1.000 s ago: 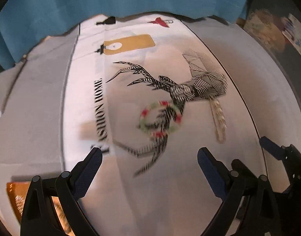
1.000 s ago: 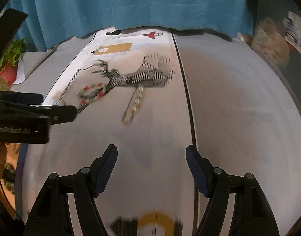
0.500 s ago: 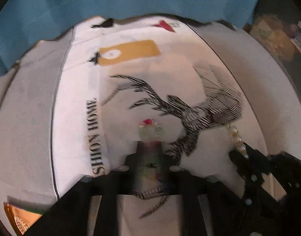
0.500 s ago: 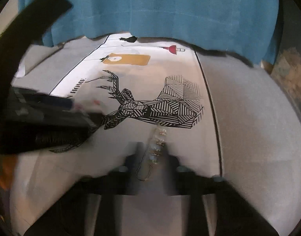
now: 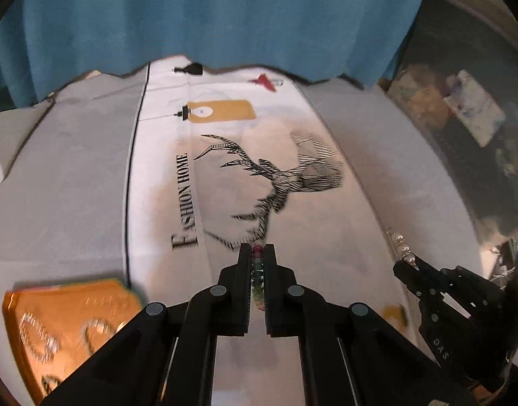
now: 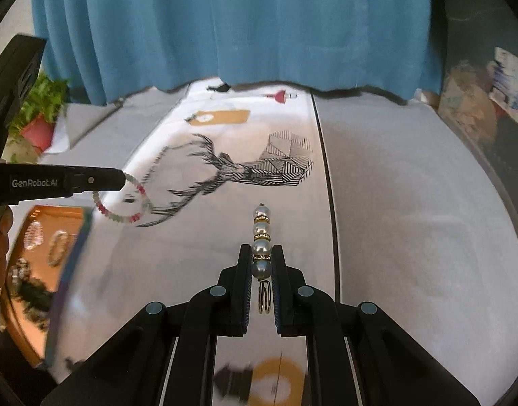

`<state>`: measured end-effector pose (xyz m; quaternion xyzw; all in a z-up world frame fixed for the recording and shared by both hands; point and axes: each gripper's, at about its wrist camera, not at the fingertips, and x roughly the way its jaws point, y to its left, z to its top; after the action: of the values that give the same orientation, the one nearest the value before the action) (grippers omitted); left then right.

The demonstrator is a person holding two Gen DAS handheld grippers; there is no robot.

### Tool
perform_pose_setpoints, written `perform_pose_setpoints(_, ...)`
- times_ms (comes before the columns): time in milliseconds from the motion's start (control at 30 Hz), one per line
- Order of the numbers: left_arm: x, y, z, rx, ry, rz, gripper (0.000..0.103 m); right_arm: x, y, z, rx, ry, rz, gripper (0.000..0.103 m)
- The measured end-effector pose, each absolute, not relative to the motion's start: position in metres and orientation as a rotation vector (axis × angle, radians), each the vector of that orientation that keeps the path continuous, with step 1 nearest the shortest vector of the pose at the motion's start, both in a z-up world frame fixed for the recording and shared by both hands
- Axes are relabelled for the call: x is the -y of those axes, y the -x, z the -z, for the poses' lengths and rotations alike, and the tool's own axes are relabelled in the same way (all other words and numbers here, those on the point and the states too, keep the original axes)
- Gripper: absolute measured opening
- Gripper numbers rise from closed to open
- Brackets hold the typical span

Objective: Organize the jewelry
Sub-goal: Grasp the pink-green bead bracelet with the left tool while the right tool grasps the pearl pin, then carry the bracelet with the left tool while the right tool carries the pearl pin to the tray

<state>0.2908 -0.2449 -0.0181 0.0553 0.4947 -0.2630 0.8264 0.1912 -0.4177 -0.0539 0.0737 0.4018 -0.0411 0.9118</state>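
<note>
My left gripper is shut on a green, white and red bead bracelet, seen edge-on between its pads. In the right wrist view the bracelet hangs as a ring from the left gripper, above the cloth. My right gripper is shut on a pearl hairpin with gold spacers and a gold clip end; it also shows in the left wrist view, lifted off the cloth. An orange jewelry tray holding several pieces lies at lower left; it is also in the right wrist view.
A white tablecloth with a black deer print and "FASHION HOME" lettering covers the table. A blue curtain hangs behind. A potted plant stands at far left. Cluttered items lie beyond the right table edge.
Both grippers went from open above the cloth to shut: the left closed on the bead bracelet, the right on the pearl hairpin. Both pieces are now lifted off the cloth.
</note>
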Motion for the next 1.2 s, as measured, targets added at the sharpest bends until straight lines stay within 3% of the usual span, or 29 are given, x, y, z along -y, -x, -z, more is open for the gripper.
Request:
perform_pose_setpoints(400, 0.185, -0.132, -0.042, -0.893, -0.17, 0.573, 0.004, 0.342, -0.061, -0.009, -0.756, -0.104, -0.014, 0.011)
perform_pose_setpoints(867, 0.079, 0.014, -0.025, -0.885, -0.158, 0.475, 0.004, 0.23, 0.058, 0.008, -0.849, -0.016, -0.204, 0.011)
perform_pose_setpoints(1200, 0.04, 0.066, -0.01, -0.865, -0.126, 0.407, 0.004, 0.178, 0.09, 0.012, -0.876, 0.076, -0.283, 0.011)
